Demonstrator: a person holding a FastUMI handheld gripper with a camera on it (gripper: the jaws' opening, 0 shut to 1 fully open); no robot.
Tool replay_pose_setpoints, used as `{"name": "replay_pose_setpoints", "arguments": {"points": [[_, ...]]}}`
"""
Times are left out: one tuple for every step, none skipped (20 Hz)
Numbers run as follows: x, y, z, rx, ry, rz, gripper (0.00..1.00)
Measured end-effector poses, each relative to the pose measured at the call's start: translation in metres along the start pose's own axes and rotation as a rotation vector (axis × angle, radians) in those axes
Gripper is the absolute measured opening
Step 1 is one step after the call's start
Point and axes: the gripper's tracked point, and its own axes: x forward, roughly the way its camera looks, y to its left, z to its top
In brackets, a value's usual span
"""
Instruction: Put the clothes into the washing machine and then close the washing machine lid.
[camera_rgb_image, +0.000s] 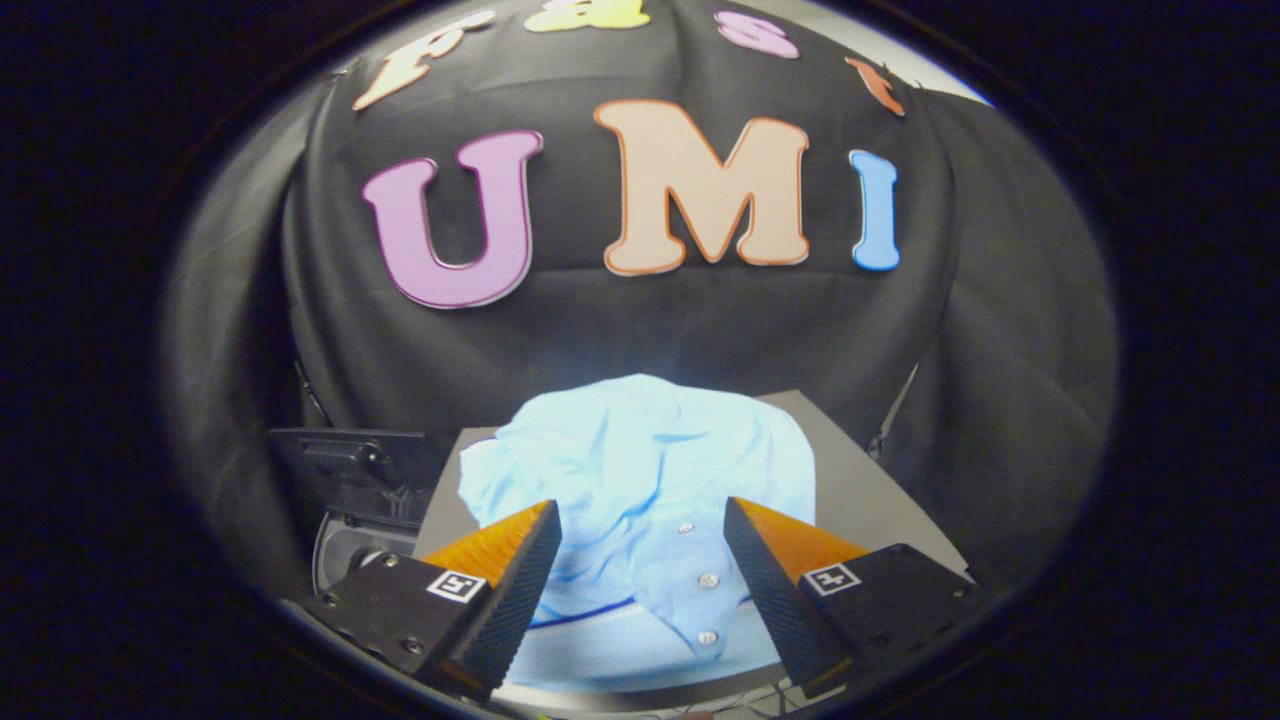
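Pale blue cotton-like fabric: one buttoned shirt (640, 470), crumpled into a loose mound, placket with three small buttons facing the camera, a darker blue stripe near its lower hem.

Gripper view, contents:
- Surface: a grey flat tabletop (868, 490), matte, bearing the shirt; its far corner shows behind the mound, its right side bare.
- Gripper (640, 525): fingers spread wide apart, pinching nothing. The shirt lies between and just ahead of them; its near part sits in the gap between the two fingers. Whether the tips touch the fabric cannot be told.
- Washing machine (355, 500): dark body to the left of the table, beside the left finger, with a dark raised lid (350, 455) above a round pale-rimmed opening.
- Room: black cloth wall (640, 340) draped behind the table, hanging in soft folds to both sides. A strip of lighter wall shows above the cloth, upper right.
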Motion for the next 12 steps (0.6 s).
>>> {"name": "replay_pose_setpoints", "arguments": {"points": [[0.010,-0.003,0.003,-0.003,0.013,-0.022,0.99],[0.020,-0.009,0.008,-0.019,0.024,-0.047,1.00],[0.028,-0.017,0.018,-0.003,0.013,-0.087,1.00],[0.032,-0.011,0.021,0.028,0.026,-0.076,0.99],[0.039,-0.004,0.016,0.052,0.064,-0.052,0.99],[0.047,-0.002,0.002,0.047,0.117,-0.044,0.98],[0.053,-0.001,-0.021,0.022,0.203,-0.052,0.99],[0.064,-0.001,-0.016,-0.036,0.147,-0.031,1.00],[0.076,0.003,-0.013,-0.059,0.101,-0.007,0.98],[0.073,-0.001,-0.017,-0.062,0.137,0.011,0.95],[0.076,0.002,-0.009,-0.025,0.067,0.014,0.84],[0.077,0.000,-0.014,-0.022,0.100,0.024,0.73]]}}
